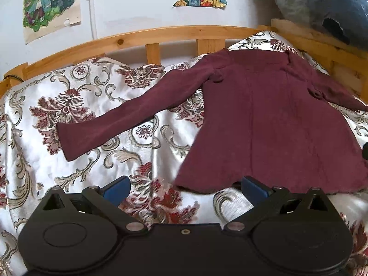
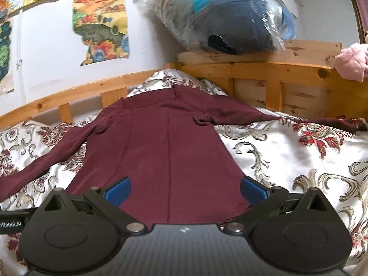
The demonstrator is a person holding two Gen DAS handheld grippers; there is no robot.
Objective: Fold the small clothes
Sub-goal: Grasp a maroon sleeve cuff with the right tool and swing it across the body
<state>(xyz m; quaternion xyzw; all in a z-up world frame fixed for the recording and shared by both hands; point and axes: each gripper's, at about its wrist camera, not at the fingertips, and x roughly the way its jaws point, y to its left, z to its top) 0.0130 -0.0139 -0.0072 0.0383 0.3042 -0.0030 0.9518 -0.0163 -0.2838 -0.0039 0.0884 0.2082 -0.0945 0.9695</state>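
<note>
The maroon long-sleeved garment [image 1: 271, 124] lies flat on the patterned bedspread [image 1: 92, 105], hem toward the cameras and collar toward the wooden bed rail [image 1: 147, 35]. Both sleeves are spread outward: 1 sleeve [image 1: 128, 117] extends left across the bedspread; the other sleeve [image 2: 287, 118] extends right toward the headboard [image 2: 276, 73].

The left gripper [image 1: 185, 187] sits over the bedspread at the hem's left corner. Its 2 blue fingers [image 1: 118, 187] stand wide apart with nothing between them; whether the right-hand finger touches the hem cannot be told.

The right gripper [image 2: 185, 188] sits over the hem's middle. Its 2 blue fingers [image 2: 253, 189] are spread wide, with cloth visible between them but not clamped.

Behind the bed: drawings [image 1: 50, 4] on the white wall and a plastic-wrapped bundle [image 2: 230, 16] resting on the headboard.
</note>
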